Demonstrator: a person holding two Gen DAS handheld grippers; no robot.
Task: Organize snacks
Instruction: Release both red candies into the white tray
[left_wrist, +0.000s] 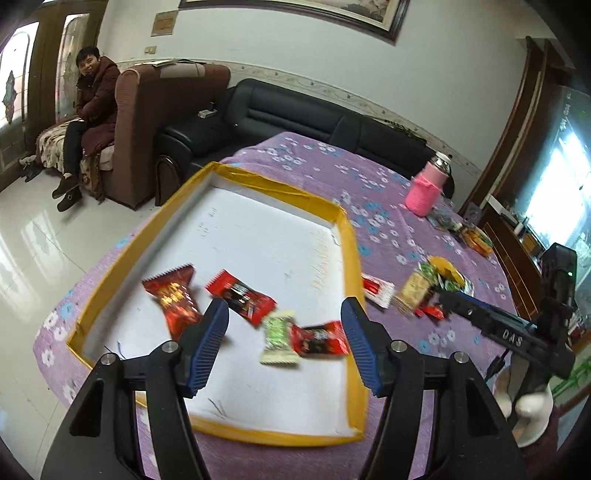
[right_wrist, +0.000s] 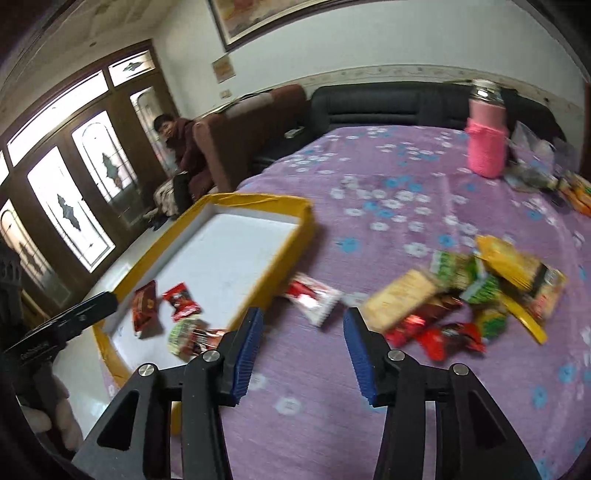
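Note:
A white tray with a yellow rim (left_wrist: 351, 243) (right_wrist: 273, 258) lies on the purple flowered tablecloth. Inside it are several snack packets: a red one (left_wrist: 173, 299), a red-black one (left_wrist: 240, 297), a green-white one (left_wrist: 279, 338) and another red one (left_wrist: 319, 339). My left gripper (left_wrist: 284, 332) is open and empty above these packets. A pile of loose snacks (right_wrist: 469, 291) lies on the cloth right of the tray, with a red-white packet (right_wrist: 314, 295) beside the rim. My right gripper (right_wrist: 303, 332) is open and empty above the cloth near that packet.
A pink-sleeved bottle (right_wrist: 485, 144) stands at the far side of the table, with more packets (right_wrist: 576, 192) by the right edge. A black sofa (left_wrist: 295, 114), a brown armchair (left_wrist: 147, 122) and a seated person (left_wrist: 92, 110) are beyond the table.

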